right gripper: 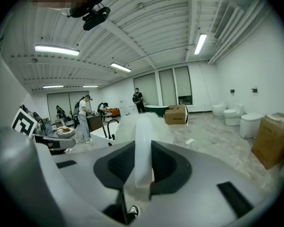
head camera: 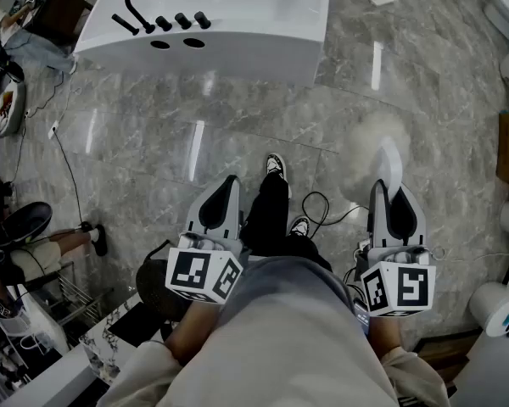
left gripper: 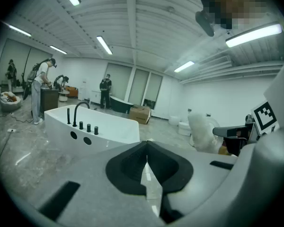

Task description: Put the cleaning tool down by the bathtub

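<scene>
The cleaning tool [head camera: 382, 142] is a white handle ending in a fluffy white head. My right gripper [head camera: 390, 195] is shut on the handle, and the head points forward above the marble floor. In the right gripper view the handle [right gripper: 143, 141] stands upright between the black pads, with the fluffy head [right gripper: 125, 124] beyond it. My left gripper [head camera: 225, 195] is shut and holds nothing; its pads [left gripper: 132, 162] meet at the tips. The white bathtub [head camera: 237, 24] with black taps stands a few steps ahead, also visible in the left gripper view as the bathtub [left gripper: 104, 129].
My shoes [head camera: 276, 166] and a black cable [head camera: 318, 203] are on the floor between the grippers. A seated person [head camera: 42, 253] and clutter are at the left. White toilets [head camera: 496, 308] and a cardboard box [right gripper: 272, 141] are at the right.
</scene>
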